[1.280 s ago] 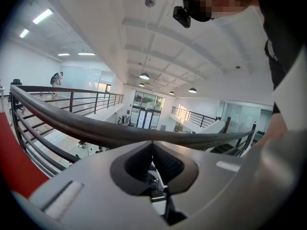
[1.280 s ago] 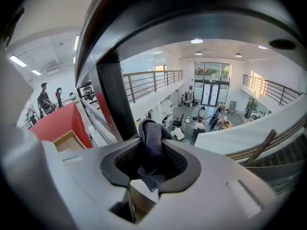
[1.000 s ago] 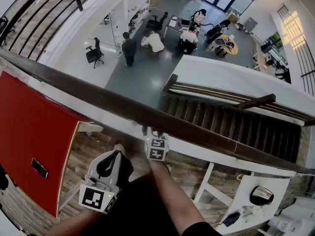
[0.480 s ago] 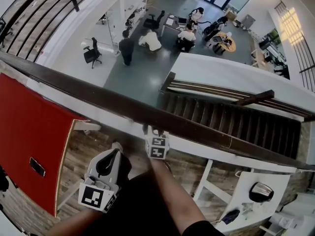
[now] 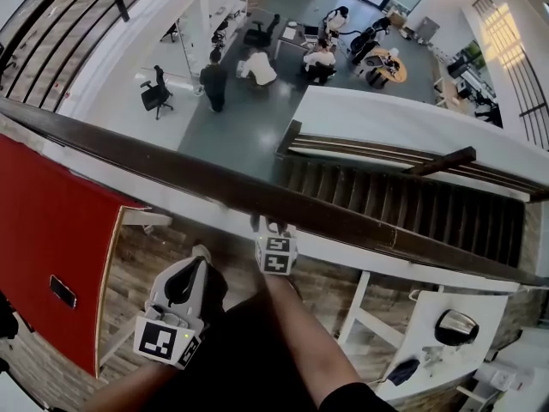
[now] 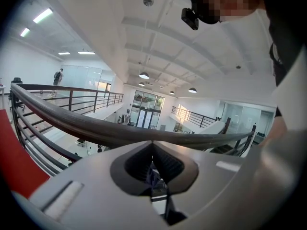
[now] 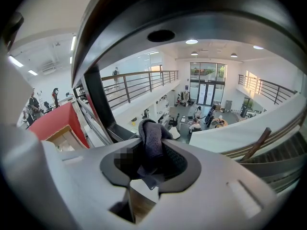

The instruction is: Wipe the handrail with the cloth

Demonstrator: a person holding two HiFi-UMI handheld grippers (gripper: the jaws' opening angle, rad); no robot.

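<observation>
The dark brown handrail (image 5: 214, 185) crosses the head view from left to lower right. My right gripper (image 5: 268, 227) sits right under the rail's near side, shut on a dark grey cloth (image 7: 149, 131) that bunches up between its jaws. In the right gripper view the rail (image 7: 192, 13) arches close overhead of the right gripper (image 7: 153, 150). My left gripper (image 5: 199, 254) is held lower and to the left, apart from the rail. In the left gripper view its jaws (image 6: 152, 145) meet with nothing between them, and the rail (image 6: 96, 128) runs just beyond.
Beyond the rail is a drop to a lower floor with people at desks (image 5: 319, 58). A staircase (image 5: 412, 209) descends at the right. A red panel (image 5: 51, 221) lies at the left below the rail. Black balusters (image 7: 98, 99) stand under the rail.
The head view has shifted a little. Both grippers keep their places, the right one still under the rail with the cloth.
</observation>
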